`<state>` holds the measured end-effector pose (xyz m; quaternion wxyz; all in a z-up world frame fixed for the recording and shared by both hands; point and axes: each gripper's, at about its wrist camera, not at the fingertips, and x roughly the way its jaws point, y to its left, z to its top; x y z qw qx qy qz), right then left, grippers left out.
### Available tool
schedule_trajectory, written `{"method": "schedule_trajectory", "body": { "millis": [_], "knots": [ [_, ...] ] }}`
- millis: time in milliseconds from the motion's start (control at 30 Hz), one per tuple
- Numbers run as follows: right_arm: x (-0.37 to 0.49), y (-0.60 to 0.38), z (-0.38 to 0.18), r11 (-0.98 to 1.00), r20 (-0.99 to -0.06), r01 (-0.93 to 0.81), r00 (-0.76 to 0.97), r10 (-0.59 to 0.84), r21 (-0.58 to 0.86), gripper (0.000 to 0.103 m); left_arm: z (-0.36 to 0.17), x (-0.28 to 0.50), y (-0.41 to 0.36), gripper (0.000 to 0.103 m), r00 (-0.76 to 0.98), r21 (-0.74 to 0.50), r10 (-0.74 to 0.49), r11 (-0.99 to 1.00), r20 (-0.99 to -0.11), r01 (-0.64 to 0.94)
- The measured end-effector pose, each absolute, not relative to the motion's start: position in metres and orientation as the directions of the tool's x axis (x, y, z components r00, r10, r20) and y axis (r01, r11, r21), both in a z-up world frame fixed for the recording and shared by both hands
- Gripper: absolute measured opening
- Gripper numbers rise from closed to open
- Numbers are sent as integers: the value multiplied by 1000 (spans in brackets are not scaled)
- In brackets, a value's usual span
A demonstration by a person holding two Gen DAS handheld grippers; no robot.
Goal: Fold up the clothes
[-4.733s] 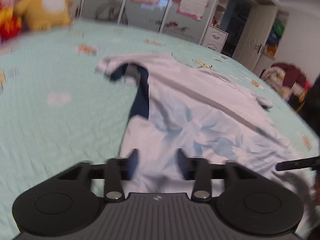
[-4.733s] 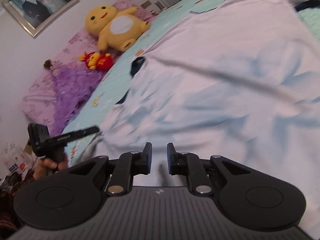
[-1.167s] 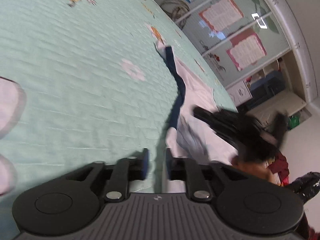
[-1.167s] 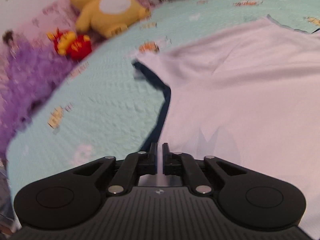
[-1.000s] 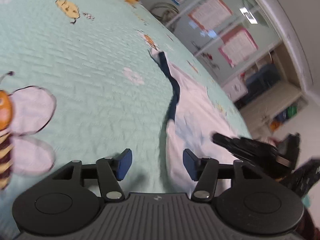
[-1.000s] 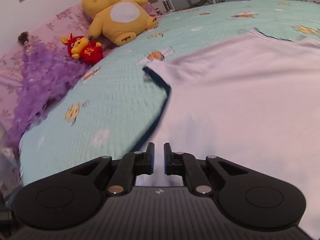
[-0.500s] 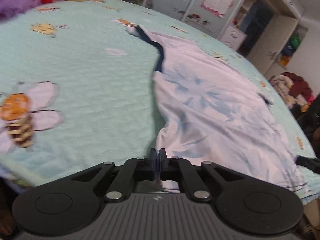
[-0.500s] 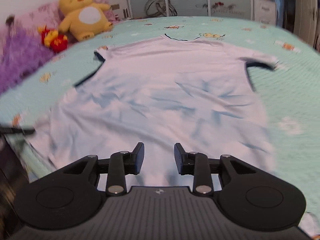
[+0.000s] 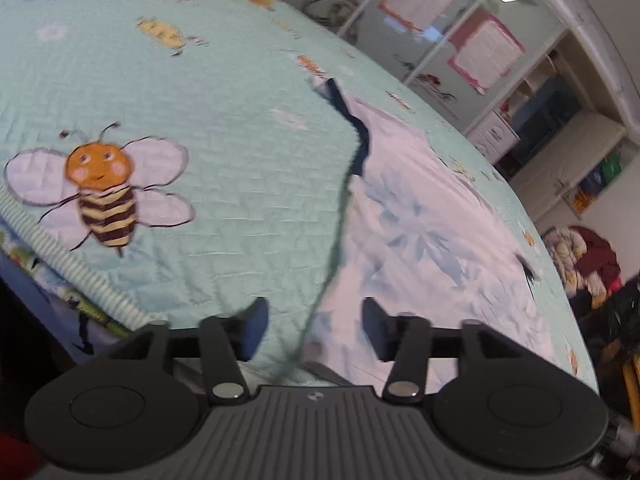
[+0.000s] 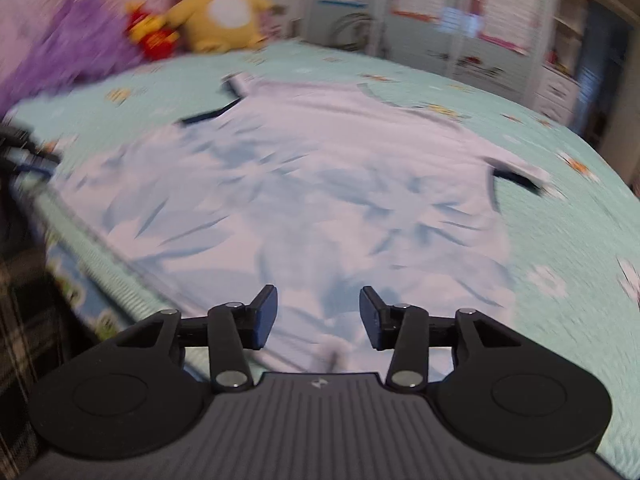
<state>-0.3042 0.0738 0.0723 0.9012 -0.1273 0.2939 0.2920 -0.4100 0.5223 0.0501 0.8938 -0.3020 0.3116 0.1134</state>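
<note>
Both my left gripper (image 9: 312,322) and right gripper (image 10: 318,312) have just released, jaws opening on nothing, leaving the white navy-trimmed cotton T-shirt (image 10: 304,184) spread flat on the mint quilted bedspread (image 9: 208,184), ready for folding.

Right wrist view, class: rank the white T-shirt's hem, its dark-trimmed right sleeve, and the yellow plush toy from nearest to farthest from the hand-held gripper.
1. White T-shirt's hem: right at the open right hand-held gripper, whose jaws are opening.
2. Dark-trimmed sleeve: mid-bed, right side.
3. Yellow plush toy: far end, upper left.
</note>
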Motion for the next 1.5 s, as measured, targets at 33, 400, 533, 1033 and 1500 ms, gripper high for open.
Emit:
{"method": "schedule_trajectory", "body": {
  "millis": [33, 400, 533, 1033, 1500],
  "knots": [
    [-302, 67, 72, 813, -605, -581, 663, 441, -44, 48, 49, -406, 516, 59, 764, -428, 31, 814, -644, -393],
    [-297, 4, 59, 915, -605, -404, 731, 316, -11, 48, 44, -399, 499, 4, 692, -223, 127, 892, -710, -393],
    [-288, -19, 54, 935, -613, -345, 722, 322, 85, 48, 52, -405, 505, 3, 658, -203, 221, 839, -720, -504],
    [-246, -97, 2, 726, -568, -11, 614, 547, 687, 48, 54, -339, 390, 10, 726, 18, 94, 994, -681, -112],
    [-240, -101, 2, 761, -640, -89, 484, 597, 642, 3, 64, -338, 407, 11, 655, 54, 140, 987, -742, -150]
  ]
}}
